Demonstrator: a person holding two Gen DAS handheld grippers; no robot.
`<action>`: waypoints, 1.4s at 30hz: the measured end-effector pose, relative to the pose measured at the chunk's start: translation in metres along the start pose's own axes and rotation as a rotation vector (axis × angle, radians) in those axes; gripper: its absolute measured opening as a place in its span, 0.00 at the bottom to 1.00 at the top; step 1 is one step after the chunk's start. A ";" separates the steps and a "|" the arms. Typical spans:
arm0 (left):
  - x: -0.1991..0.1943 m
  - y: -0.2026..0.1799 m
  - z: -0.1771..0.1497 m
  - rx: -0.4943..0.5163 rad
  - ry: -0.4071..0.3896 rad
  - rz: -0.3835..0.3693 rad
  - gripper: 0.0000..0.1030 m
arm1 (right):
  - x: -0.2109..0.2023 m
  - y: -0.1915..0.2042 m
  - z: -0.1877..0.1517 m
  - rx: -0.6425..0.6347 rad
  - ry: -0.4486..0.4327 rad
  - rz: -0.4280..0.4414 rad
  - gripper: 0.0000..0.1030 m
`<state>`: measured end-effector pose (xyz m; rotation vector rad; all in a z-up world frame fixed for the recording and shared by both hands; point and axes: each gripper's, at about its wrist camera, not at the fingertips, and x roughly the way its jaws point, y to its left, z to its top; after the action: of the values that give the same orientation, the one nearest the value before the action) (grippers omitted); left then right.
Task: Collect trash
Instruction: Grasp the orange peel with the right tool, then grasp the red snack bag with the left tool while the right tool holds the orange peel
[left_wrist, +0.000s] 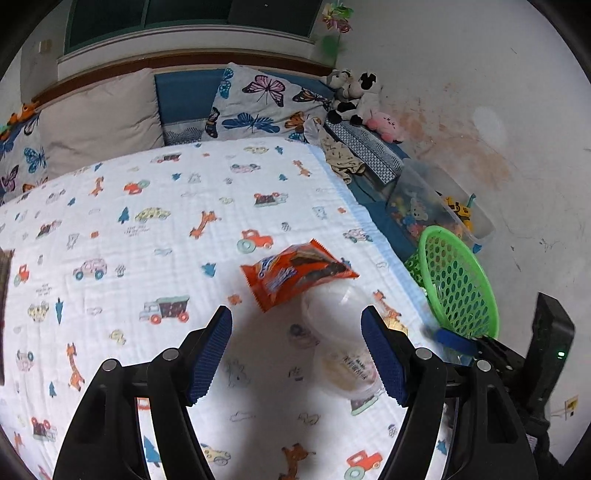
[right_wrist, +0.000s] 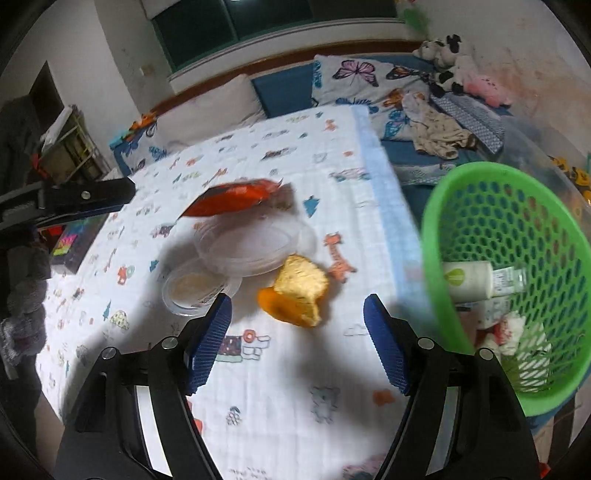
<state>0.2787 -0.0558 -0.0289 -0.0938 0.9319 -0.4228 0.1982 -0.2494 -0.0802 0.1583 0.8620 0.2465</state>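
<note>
An orange snack wrapper (left_wrist: 297, 273) lies on the patterned bed sheet, with a clear plastic lid (left_wrist: 334, 308) and a small clear cup (left_wrist: 347, 373) in front of it. My left gripper (left_wrist: 297, 350) is open above the sheet, the cup near its right finger. In the right wrist view the wrapper (right_wrist: 236, 201), lid (right_wrist: 247, 243), cup (right_wrist: 195, 286) and an orange peel (right_wrist: 297, 295) lie ahead of my open right gripper (right_wrist: 297, 338). A green mesh basket (right_wrist: 509, 258) at the right holds a white bottle (right_wrist: 467, 280) and crumpled trash.
The basket also shows in the left wrist view (left_wrist: 458, 284) at the bed's right edge. Pillows (left_wrist: 255, 107), plush toys (left_wrist: 354, 99) and a clear toy box (left_wrist: 436, 206) line the far side. A dark book (right_wrist: 74, 240) lies at the left.
</note>
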 end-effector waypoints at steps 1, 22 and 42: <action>0.000 0.001 -0.001 -0.002 0.002 -0.002 0.68 | 0.004 0.002 0.000 -0.003 0.005 0.000 0.69; 0.031 -0.024 -0.019 0.054 0.082 -0.058 0.69 | 0.022 -0.002 -0.001 -0.013 0.021 -0.036 0.37; 0.069 -0.040 0.012 0.299 0.047 0.156 0.69 | -0.005 -0.017 0.003 0.022 -0.023 -0.021 0.36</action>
<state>0.3116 -0.1207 -0.0641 0.2609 0.9052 -0.4167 0.1994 -0.2675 -0.0788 0.1719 0.8434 0.2150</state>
